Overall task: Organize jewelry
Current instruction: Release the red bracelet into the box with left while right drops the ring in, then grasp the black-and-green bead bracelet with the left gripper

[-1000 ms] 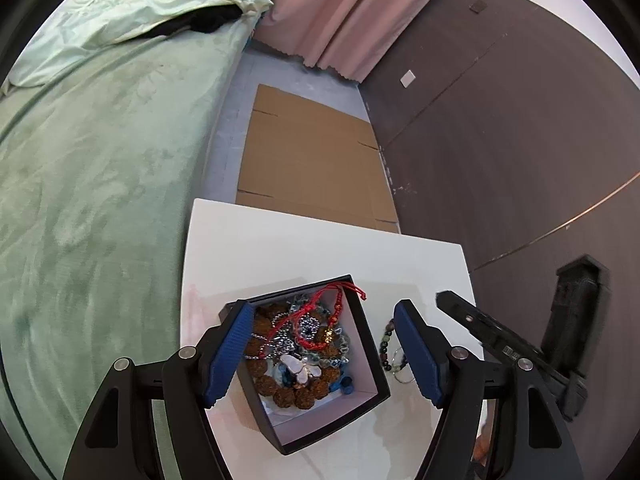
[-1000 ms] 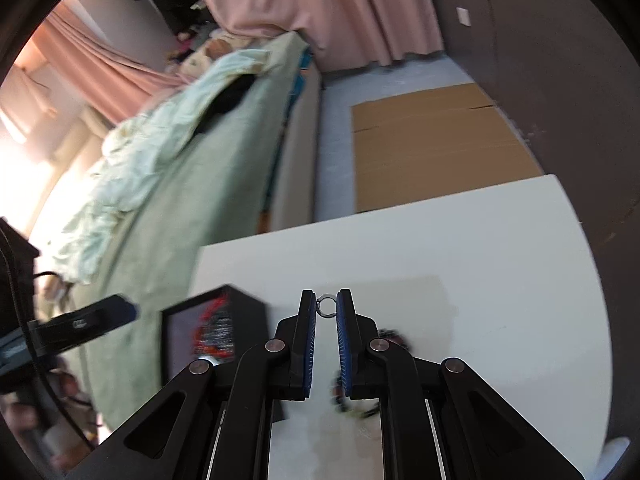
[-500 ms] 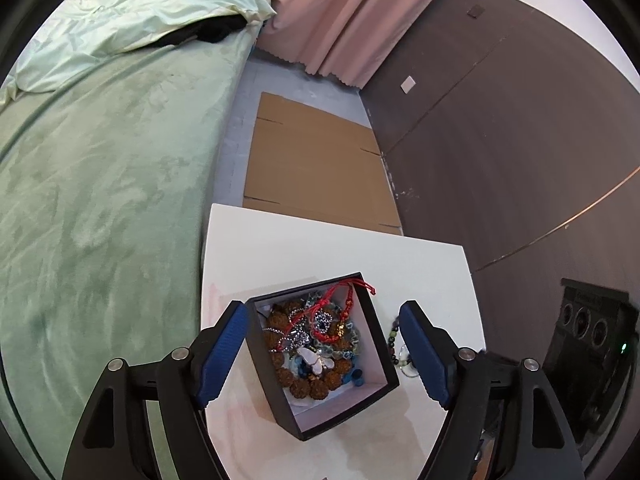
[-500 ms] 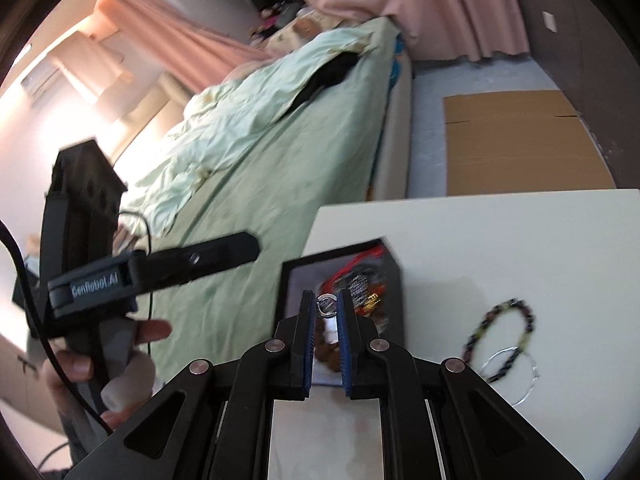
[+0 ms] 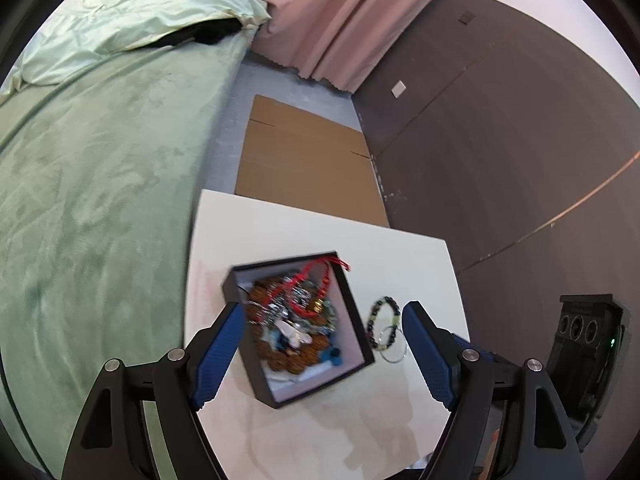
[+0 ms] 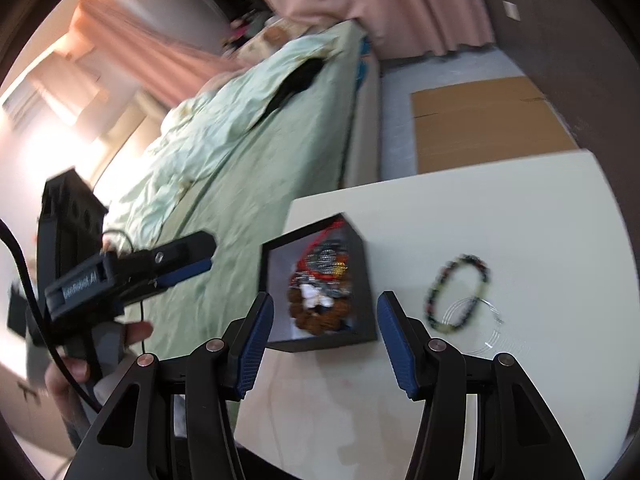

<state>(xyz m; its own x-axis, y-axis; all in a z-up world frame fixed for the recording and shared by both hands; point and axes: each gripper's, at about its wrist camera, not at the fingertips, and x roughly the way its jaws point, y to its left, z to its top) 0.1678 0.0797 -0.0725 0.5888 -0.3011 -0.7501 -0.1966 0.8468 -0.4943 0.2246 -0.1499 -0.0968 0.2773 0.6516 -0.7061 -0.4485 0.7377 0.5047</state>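
Right tongs [image 6: 325, 334]: spread wide, holding nothing, hovering w/ blue pads either side of the near end of the black box [image 6: 362, 280]. Left tongs [image 5: 323, 354]: also released, wide apart, nothing between the pads but air above the box [image 5: 352, 308]; in the right wrist view they [image 6: 182, 264] show from the side, off the counter's left edge over the bed, held by a hand [image 6: 80, 364].

Box: open-topped, black walls, pale lining, sitting on the white counter [image 5: 400, 256] near its left edge, turned at an angle to the counter's sides. Inside, a tangled heap: brown bead strand [image 5: 296, 358] round the bottom, red cord bracelet [image 5: 316, 280] on top w/ its end draped over the far wall, silver chain bits, a white charm [image 5: 294, 332] mid-heap, sth small & blue [image 5: 332, 356] in the near corner. Contents blurred in both views, so finer detail can't be told.

On the counter just right of the box, apart from it: dark multicolour bead bracelet [image 6: 460, 292], w/ a thin clear/silver ring [image 6: 472, 326] overlapping its near end.

Beyond the counter: green bed [image 5: 92, 184] to the left, flat cardboard [image 5: 304, 168] on the floor, pink curtain [image 5: 344, 20], dark wall panel [image 5: 500, 140].
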